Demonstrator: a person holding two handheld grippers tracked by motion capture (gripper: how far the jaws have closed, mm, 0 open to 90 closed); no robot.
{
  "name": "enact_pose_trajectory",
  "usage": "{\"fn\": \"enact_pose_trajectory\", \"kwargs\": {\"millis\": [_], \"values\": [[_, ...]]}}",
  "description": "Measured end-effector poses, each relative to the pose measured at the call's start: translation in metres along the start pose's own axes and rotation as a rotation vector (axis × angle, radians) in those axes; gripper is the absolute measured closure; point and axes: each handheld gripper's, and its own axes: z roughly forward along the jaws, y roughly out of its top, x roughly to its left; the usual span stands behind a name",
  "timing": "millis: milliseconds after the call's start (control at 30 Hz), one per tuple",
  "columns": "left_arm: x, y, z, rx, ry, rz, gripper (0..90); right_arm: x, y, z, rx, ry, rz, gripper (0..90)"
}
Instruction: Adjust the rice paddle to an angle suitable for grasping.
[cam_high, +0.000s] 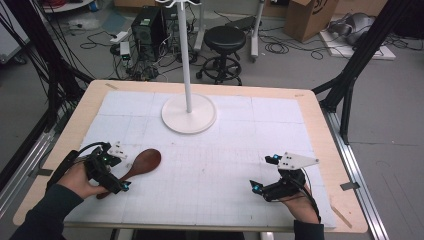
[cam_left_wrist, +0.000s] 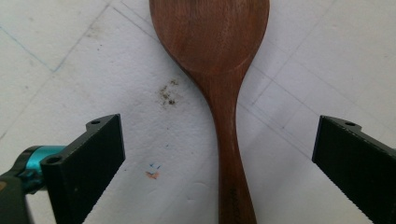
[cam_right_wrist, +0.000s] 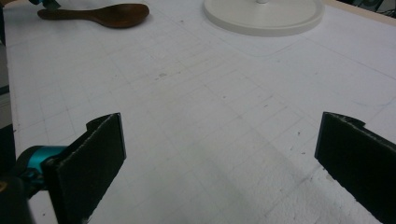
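A dark brown wooden spoon (cam_high: 144, 163) lies flat on the white gridded mat (cam_high: 210, 150) at the front left, bowl pointing toward the table's middle. My left gripper (cam_high: 116, 172) is low over the spoon's handle and open. In the left gripper view the spoon (cam_left_wrist: 217, 56) runs up between the two black jaws of the left gripper (cam_left_wrist: 219, 158), with a clear gap on each side. My right gripper (cam_high: 264, 173) rests open near the front right with nothing in it. In the right gripper view the right gripper (cam_right_wrist: 219, 158) faces bare mat, and the spoon (cam_right_wrist: 112, 14) lies far off at the top left.
A white round stand base (cam_high: 189, 113) with a tall pole (cam_high: 184, 55) sits at the back middle of the mat, also seen as the stand base (cam_right_wrist: 264, 14). The wooden table edge (cam_high: 325, 150) frames the mat. A stool (cam_high: 224, 40), cables and boxes stand on the floor behind.
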Motion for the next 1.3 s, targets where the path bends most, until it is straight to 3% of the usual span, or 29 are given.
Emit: {"fn": "enact_pose_trajectory", "kwargs": {"millis": [200,433,467,700,1033,1300], "values": [[0.002,0.002,0.006,0.036,-0.02,-0.019,9.3,-0.001,-0.001,0.0,0.001,-0.002,0.002,0.9],[0.004,0.003,0.007,0.08,-0.037,-0.01,18.8,-0.001,-0.002,0.001,0.017,0.002,0.0,0.9],[0.005,0.003,0.007,0.087,-0.044,-0.021,23.4,-0.002,-0.002,0.002,0.02,-0.001,-0.003,0.9],[0.008,0.005,0.009,0.11,-0.05,-0.047,33.4,-0.002,-0.002,0.001,0.014,-0.016,0.009,0.9],[0.009,0.008,0.016,0.177,-0.079,-0.039,46.2,-0.003,-0.002,-0.001,0.012,-0.014,0.007,0.9],[0.011,0.008,0.019,0.191,-0.091,-0.042,54.2,-0.003,-0.002,-0.001,0.01,-0.018,0.01,0.9]]}}
